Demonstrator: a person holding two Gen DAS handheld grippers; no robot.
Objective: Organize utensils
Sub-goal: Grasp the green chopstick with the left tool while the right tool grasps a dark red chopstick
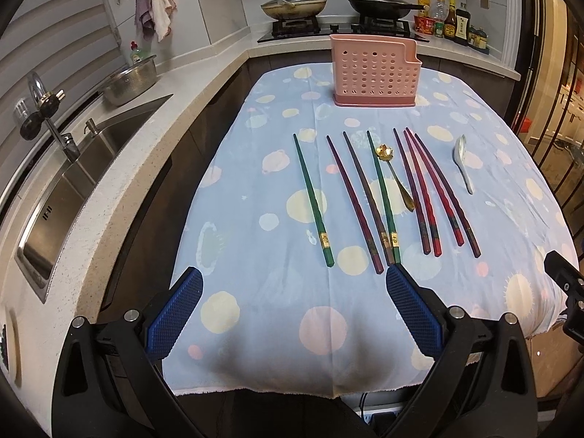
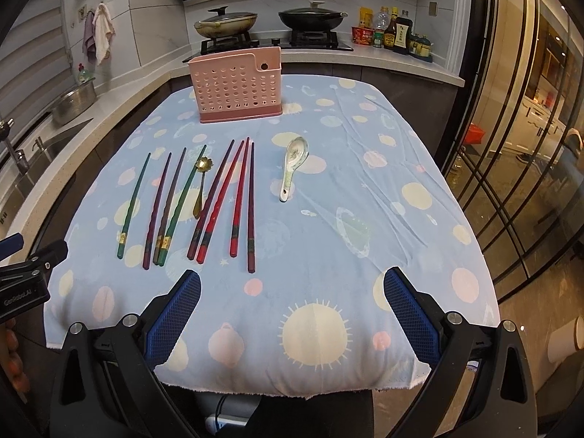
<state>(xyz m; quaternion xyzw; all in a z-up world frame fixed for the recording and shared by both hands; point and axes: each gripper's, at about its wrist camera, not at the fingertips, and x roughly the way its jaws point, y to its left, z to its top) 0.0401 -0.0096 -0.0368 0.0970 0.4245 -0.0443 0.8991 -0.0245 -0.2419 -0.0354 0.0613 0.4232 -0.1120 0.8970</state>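
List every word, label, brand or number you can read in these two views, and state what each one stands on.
"GenRobot.AI": on the left gripper's black body, seen at the right wrist view's left edge.
Sauce bottle labels by the stove: too small to read.
Gold bands on the green chopsticks: too blurred to read.

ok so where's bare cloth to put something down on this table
Bare cloth lies right of the ceramic spoon out to the table edge, and along the near edge ahead of both grippers. It is crowded mid-left, where the chopsticks and gold spoon lie before the pink holder.
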